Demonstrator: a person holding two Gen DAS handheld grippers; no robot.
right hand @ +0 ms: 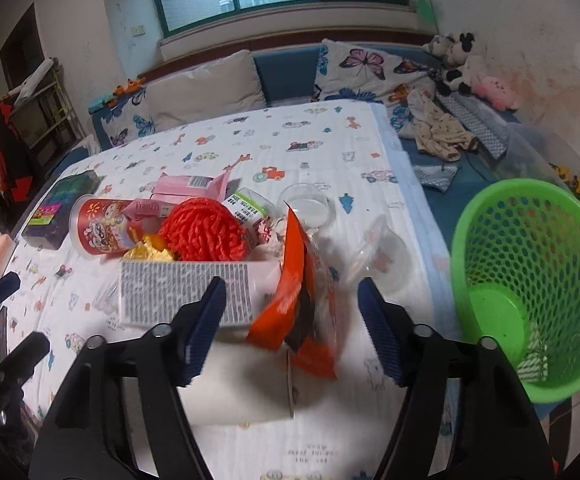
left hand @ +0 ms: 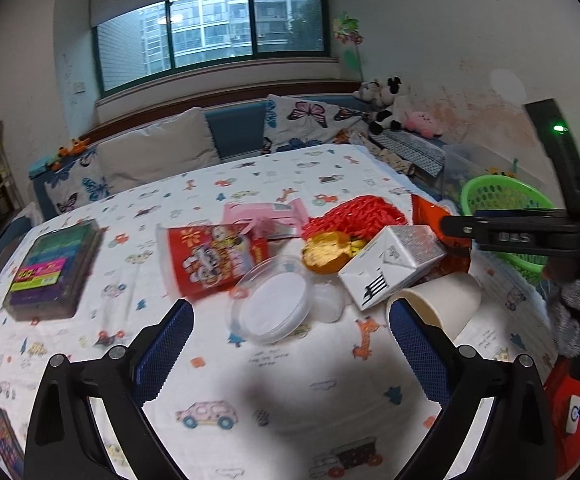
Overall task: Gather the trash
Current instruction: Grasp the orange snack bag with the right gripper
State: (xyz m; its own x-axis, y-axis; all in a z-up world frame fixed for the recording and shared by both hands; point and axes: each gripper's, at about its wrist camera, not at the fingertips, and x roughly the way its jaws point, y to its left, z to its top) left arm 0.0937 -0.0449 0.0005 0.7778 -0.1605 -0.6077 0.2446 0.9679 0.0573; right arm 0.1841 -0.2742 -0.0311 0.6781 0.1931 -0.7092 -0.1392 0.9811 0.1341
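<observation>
Right gripper [right hand: 291, 320] agape over orange wrapper [right hand: 301, 300] (basket [right hand: 529, 280] interior possibly striped scrap, right view only).

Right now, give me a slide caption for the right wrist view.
Open right gripper approaches an orange snack bag amid table trash, green basket waiting right.

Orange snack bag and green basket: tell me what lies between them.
In the right wrist view, a crumpled clear plastic cup lies on the printed cloth between the orange snack bag and the green basket; nothing else.
</observation>
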